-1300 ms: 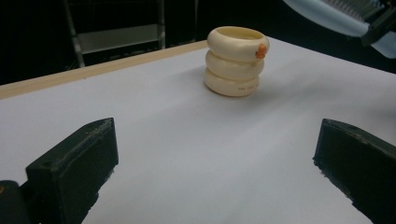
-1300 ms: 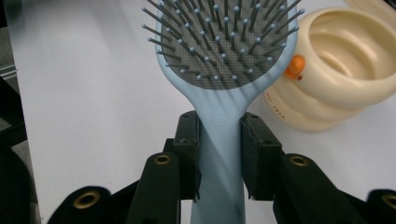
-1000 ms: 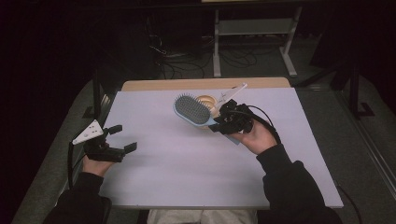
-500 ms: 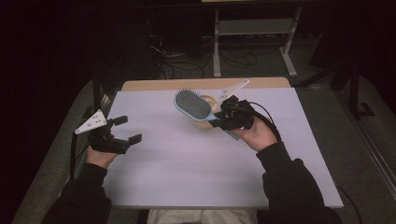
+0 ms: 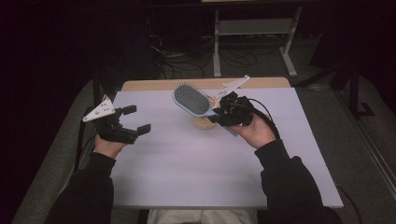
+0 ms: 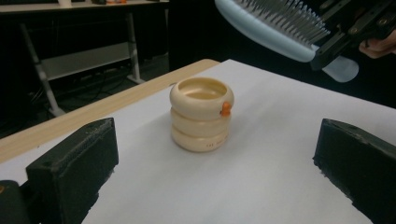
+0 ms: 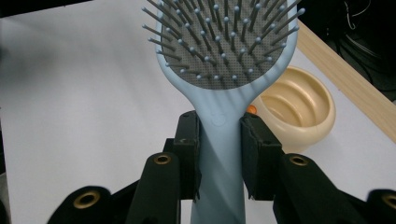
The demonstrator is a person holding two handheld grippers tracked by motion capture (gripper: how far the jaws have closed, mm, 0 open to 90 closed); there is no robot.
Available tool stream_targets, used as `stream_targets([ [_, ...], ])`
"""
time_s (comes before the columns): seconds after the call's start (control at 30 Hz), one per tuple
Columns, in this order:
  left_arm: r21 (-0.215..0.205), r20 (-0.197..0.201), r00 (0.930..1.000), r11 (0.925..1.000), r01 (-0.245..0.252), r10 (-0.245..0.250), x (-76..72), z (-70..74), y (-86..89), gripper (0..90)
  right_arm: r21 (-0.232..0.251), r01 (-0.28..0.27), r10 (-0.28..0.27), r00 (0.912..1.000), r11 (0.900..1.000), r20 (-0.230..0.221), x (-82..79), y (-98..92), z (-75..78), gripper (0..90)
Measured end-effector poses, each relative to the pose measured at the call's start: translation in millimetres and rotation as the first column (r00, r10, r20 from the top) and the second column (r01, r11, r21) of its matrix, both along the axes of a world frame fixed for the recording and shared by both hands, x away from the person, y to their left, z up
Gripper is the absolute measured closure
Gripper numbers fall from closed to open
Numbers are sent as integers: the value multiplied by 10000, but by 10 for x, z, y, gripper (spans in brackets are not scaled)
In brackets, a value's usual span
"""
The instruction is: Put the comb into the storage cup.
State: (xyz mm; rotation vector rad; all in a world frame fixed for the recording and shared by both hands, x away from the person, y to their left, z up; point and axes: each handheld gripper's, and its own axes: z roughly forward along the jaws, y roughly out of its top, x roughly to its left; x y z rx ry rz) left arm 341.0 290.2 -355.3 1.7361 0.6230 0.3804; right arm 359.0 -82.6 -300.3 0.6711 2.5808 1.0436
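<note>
A light blue hairbrush [image 5: 191, 99] [image 7: 224, 46] with grey bristles hangs above the table, bristles up. My right gripper [image 5: 224, 113] [image 7: 218, 140] is shut on its handle, both pads pressing the neck. Below the brush head stands a cream ribbed cup [image 5: 204, 122] [image 6: 201, 113] [image 7: 299, 107] with a small orange knob on its side, upright on the white tabletop [image 5: 187, 163]. My left gripper [image 5: 135, 120] is held above the table's left edge, jaws open and empty, pointing at the cup, with its pads [image 6: 74, 158] wide apart.
The white tabletop has a wooden strip [image 5: 154, 85] along its far edge. Beyond it a metal frame table [image 5: 252, 32] and cables lie on the dark floor. Cables trail from my right gripper over the person's hand.
My left gripper has risen and moved forward and a little right along the table's left edge. The brush head has tilted up slightly over the cup.
</note>
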Motion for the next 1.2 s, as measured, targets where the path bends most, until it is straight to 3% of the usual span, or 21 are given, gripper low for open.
stream_targets([
  [0.17, -486, -104, 9998, 9987, 139, -145, 50, 67, -45, 0, 40, 1, -2, 9999, 10000, 143, 14, 18, 29, 687],
  [0.63, -1200, -395, 9982, 9919, 409, -460, 274, 262, -296, 0, 429, 142, -165, 9984, 9990, 546, 58, 29, 112, 687],
  [1.2, -1599, -698, 9900, 9809, 1104, -1228, 460, 371, -749, 0, 943, 351, -435, 9951, 9949, 885, 115, -62, 144, 687],
])
